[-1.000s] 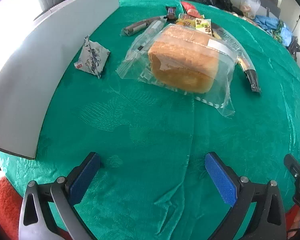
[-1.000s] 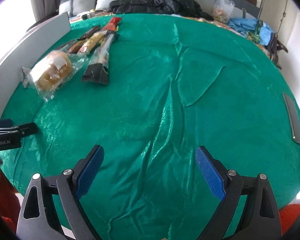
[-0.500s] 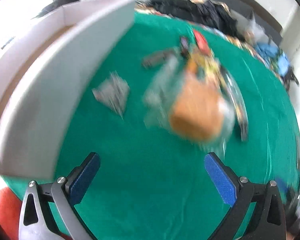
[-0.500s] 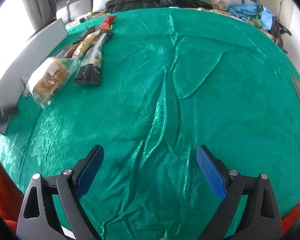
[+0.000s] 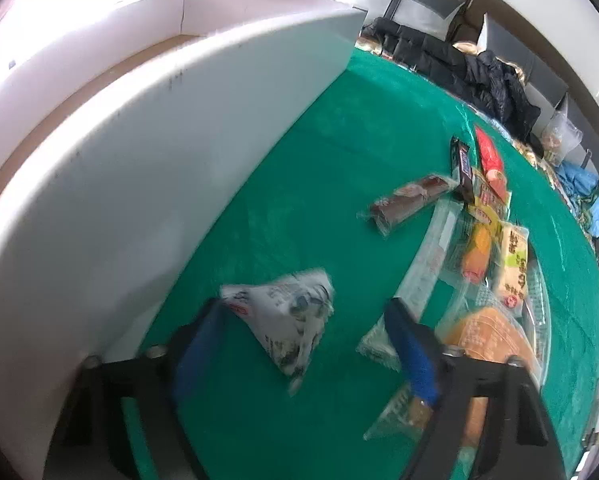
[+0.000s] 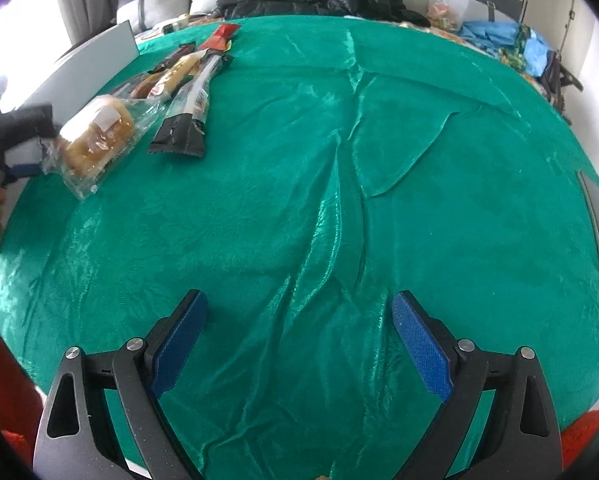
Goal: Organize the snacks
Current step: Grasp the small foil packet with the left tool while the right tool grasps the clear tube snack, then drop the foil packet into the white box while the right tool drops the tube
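Left gripper [image 5: 303,344] spread wide, empty, straddling white snack packet [image 5: 285,322] beside white box wall [image 5: 171,168] — bagged bread [image 6: 95,136] just right. Right gripper [image 6: 297,344] wide, empty, above bare green cloth [image 6: 419,200].

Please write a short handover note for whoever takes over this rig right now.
Left gripper: open, straddling the small white printed snack packet beside the white box wall; not yet gripped.
Right gripper: open, empty, over bare green tablecloth.
The clear-bagged bread loaf, black wrapper and other snacks lie in a row on the cloth.
Done: no snack visibly in the box.
Left: grip the packet, then move the others.
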A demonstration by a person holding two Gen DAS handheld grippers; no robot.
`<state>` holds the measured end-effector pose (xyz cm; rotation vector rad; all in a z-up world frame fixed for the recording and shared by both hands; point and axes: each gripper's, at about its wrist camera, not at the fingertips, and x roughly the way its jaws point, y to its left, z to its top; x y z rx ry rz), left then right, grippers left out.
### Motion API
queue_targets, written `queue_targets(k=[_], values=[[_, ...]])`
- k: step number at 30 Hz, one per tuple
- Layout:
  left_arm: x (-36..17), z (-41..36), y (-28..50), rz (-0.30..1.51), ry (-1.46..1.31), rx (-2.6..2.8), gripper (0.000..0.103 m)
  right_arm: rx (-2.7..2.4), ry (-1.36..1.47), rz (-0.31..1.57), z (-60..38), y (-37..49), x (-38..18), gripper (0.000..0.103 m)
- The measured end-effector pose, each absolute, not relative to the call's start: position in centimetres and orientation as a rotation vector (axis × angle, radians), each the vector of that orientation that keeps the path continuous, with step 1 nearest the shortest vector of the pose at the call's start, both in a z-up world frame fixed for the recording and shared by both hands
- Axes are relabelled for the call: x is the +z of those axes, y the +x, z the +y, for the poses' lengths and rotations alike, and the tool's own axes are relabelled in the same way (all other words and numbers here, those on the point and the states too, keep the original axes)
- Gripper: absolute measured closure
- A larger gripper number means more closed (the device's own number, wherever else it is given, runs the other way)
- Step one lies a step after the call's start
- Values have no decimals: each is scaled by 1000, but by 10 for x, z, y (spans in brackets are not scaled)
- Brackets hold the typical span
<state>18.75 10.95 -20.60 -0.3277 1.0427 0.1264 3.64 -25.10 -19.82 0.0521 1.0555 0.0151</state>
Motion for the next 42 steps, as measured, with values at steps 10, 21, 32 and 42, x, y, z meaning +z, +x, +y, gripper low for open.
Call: queue_targets(k=[10, 21, 32, 42], values=[[-196, 124, 169, 1008, -276, 24, 65, 185, 301, 1016, -254, 120, -164, 11], [-153, 129, 127, 994, -331, -139, 65, 192, 209, 1272, -179, 256, -193, 79], [-52, 215, 122, 854, -400, -168, 65, 240, 188, 1159, -165, 246, -99, 87], [-30, 310, 144, 880, -285, 62, 65, 675, 178, 1030, 37, 229, 19, 87]])
